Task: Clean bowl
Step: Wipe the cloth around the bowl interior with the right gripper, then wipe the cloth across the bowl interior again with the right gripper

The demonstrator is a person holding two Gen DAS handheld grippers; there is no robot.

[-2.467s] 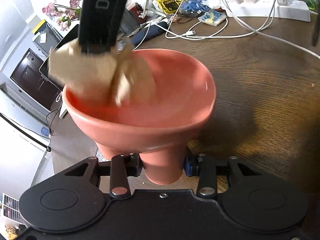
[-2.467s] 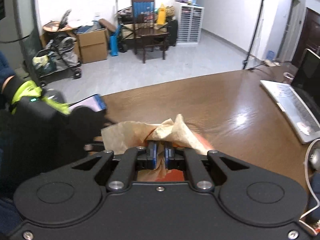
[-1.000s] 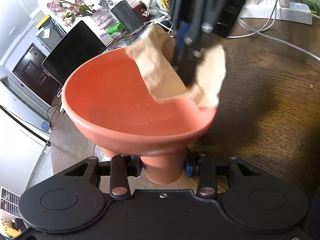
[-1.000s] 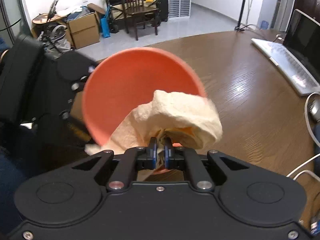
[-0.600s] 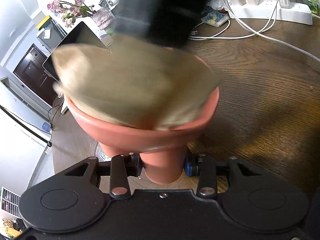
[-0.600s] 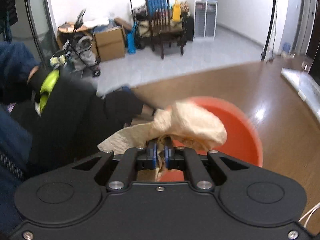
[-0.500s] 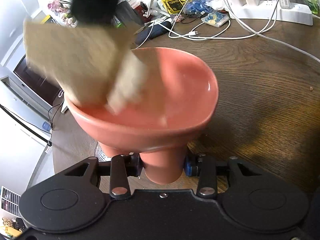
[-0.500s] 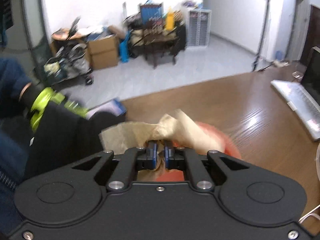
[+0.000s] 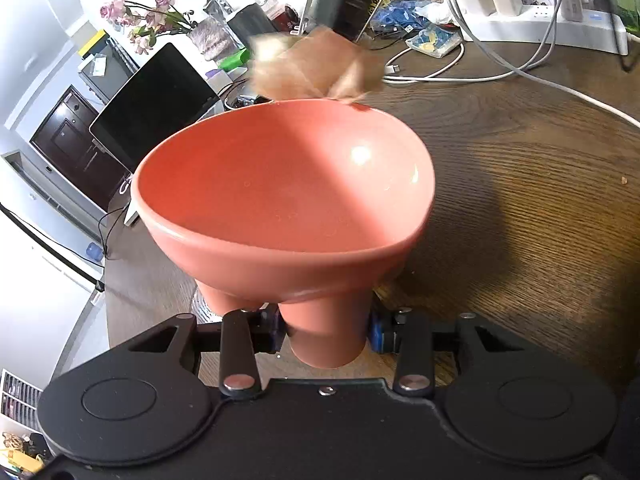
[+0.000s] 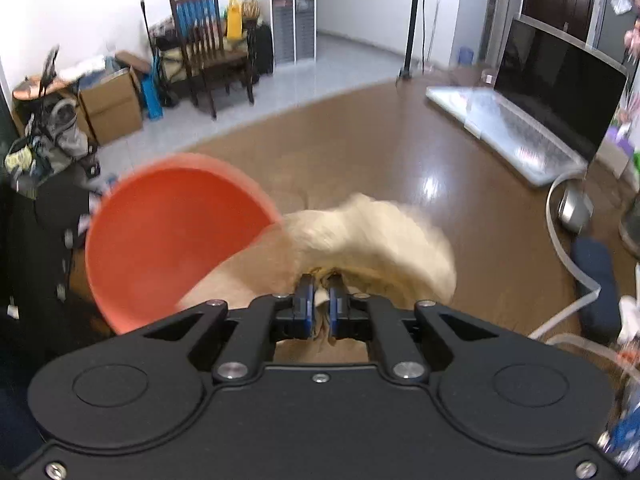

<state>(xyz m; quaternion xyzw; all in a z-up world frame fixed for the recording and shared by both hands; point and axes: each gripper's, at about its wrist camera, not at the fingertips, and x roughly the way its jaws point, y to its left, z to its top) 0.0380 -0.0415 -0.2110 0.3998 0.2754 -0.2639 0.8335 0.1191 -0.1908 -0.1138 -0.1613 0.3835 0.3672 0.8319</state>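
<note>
- The left gripper (image 9: 326, 330) is clamping the bowl (image 9: 288, 184) by its stubby foot, its 2 fingers pressing either side of that stem — a hold that is keeping the bowl up off the wooden table (image 9: 528, 200) and tilting its mouth toward the other hand, presumably so the inside is easy to reach.
- The right gripper (image 10: 320, 312) is pinching a crumpled tan paper towel (image 10: 372, 240), jaws nearly together with the wad bunching out in front of them.
- The towel is sitting at the bowl's far rim in the left wrist view, just beside the rim in the right wrist view; motion blur is hiding whether it is touching — I cannot tell.
- The bowl is looking salmon-red, smooth and glossy, with 1 bright highlight on the inner wall and no obvious food residue.
- An open laptop (image 10: 532, 120) is standing well apart.
</note>
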